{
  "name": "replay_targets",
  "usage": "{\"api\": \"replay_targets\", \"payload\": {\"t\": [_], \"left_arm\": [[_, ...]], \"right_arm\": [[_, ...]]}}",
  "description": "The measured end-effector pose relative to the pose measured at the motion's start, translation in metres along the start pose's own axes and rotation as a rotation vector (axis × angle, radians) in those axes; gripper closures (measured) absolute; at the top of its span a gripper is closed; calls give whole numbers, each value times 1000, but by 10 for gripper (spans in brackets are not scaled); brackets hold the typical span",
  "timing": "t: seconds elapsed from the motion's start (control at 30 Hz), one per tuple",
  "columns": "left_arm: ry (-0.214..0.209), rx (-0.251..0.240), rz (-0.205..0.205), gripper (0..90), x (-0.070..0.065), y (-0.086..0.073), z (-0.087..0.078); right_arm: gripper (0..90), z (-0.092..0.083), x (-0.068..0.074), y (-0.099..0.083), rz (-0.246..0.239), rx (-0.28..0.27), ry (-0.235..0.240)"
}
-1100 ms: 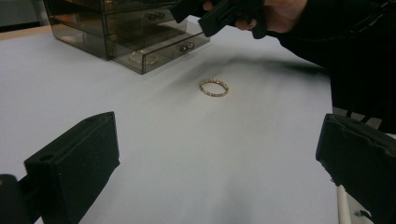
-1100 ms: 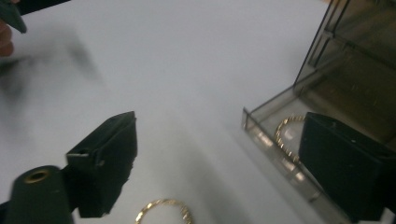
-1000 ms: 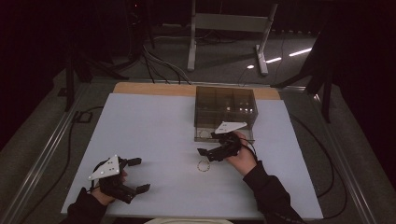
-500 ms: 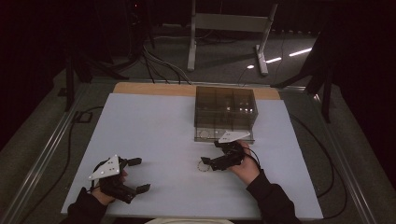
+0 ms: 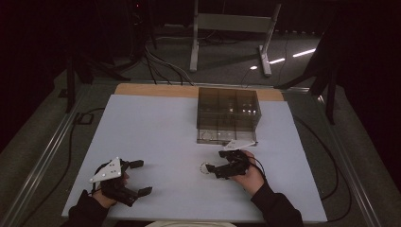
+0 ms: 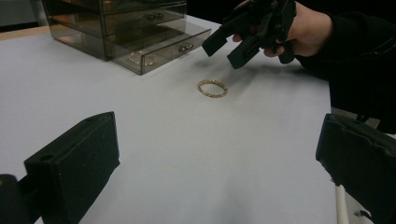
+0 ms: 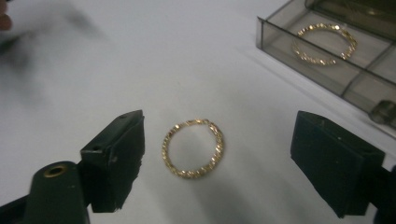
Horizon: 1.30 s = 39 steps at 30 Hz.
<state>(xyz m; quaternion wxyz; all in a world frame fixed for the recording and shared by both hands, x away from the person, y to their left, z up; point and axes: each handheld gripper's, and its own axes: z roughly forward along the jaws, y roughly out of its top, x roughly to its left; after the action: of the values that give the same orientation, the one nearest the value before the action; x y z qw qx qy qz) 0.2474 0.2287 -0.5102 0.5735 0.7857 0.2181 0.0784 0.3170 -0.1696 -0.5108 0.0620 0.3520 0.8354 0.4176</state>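
A thin gold ring [image 7: 166, 149] lies flat on the white table top [image 5: 156, 132]; it also shows from above [image 5: 206, 168] and in the left gripper view [image 6: 212, 88]. My right gripper [image 7: 219, 140] is open just over it, one jaw on each side, touching nothing. From above, the right gripper [image 5: 215, 161] sits in front of the smoky clear drawer box [image 5: 228, 113]. The box's bottom drawer [image 7: 280, 35] is pulled out with a second gold ring [image 7: 317, 60] inside. My left gripper [image 5: 141, 177] rests open and empty at the table's front left.
The drawer box [image 6: 116, 28] stands at the back centre-right of the table. A wooden strip [image 5: 156, 90] runs along the far edge. Cables [image 5: 71, 137] trail beside the table on the left. The person's right hand and dark sleeve [image 6: 345, 60] reach in from the front.
My right gripper has come back from the open drawer, down and toward the front, and now stands over the ring on the table. The ring and the left gripper have not moved.
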Motion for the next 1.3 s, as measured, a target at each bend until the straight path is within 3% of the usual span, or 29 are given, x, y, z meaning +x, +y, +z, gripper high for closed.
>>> {"api": "replay_targets", "payload": {"t": [0.2,0.37,0.53,0.7,0.87,1.17,1.3], "left_arm": [[1,-2,0,5,0,0,0],[-2,0,-1,5,0,0,1],[1,-2,-2,5,0,0,0],[-3,-3,-4,5,-1,0,1],[-3,2,-1,5,0,0,1],[-7,-1,-2,5,-1,0,1],[-6,1,-1,5,0,0,1]], "right_arm": [[247,3,3,-5,14,16,-15],[392,3,2,-3,87,24,-36],[499,4,1,-3,100,31,-62],[666,9,2,-3,86,72,-43],[721,17,6,-2,55,90,-40],[804,22,15,-2,-40,118,-96],[850,23,15,-2,-45,122,-101]]}}
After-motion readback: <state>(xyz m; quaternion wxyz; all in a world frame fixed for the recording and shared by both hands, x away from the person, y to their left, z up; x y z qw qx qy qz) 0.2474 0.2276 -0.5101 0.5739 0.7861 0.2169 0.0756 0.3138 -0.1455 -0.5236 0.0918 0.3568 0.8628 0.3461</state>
